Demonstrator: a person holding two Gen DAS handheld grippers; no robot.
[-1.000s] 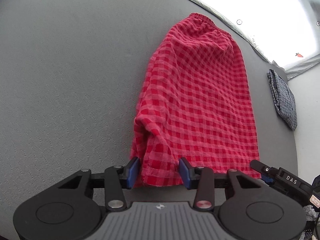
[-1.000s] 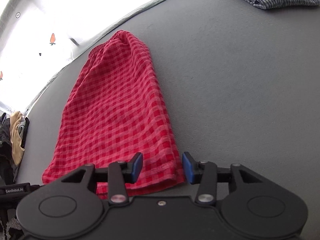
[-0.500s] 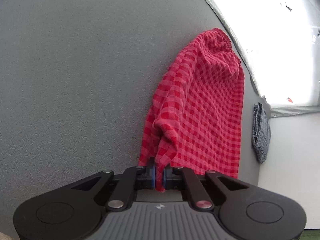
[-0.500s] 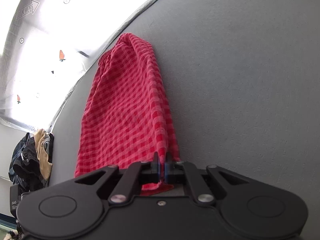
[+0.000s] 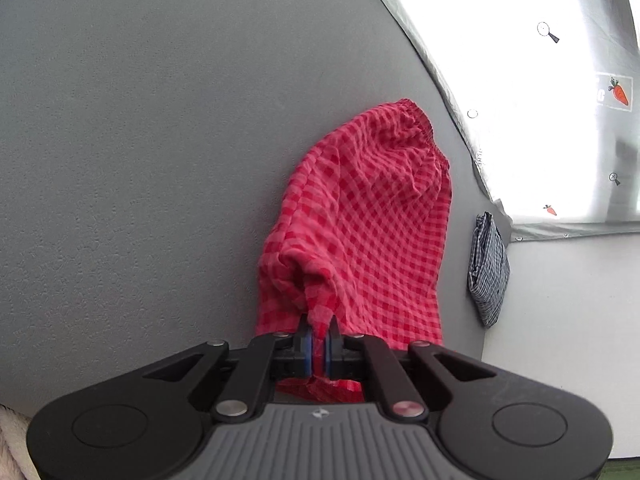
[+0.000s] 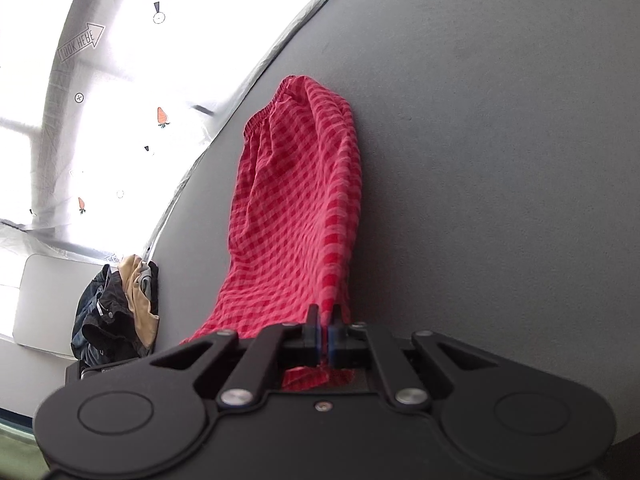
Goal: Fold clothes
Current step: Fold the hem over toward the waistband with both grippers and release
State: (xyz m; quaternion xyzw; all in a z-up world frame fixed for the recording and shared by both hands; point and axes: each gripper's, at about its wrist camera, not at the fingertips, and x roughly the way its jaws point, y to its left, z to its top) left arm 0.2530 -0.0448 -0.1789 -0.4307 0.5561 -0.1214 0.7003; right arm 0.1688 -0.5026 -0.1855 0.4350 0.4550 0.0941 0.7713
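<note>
In the left wrist view we see the left gripper (image 5: pixel 317 342) clamped on the hem of the red checked cotton shorts (image 5: pixel 360 224), which trail across the grey textured table (image 5: pixel 140 140), with a folded blue plaid garment (image 5: pixel 488 268) only here. In the right wrist view we see the right gripper (image 6: pixel 325 334) pinching the other hem corner, with a dark clothes pile (image 6: pixel 116 308) only here.

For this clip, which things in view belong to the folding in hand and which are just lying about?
In the job:
- red checked shorts, near hem pinched at both corners
- left gripper, jaws shut on the hem
- right gripper, jaws shut on the hem

Lying about:
- folded blue checked garment at the mat edge
- heap of dark and tan clothes
</note>
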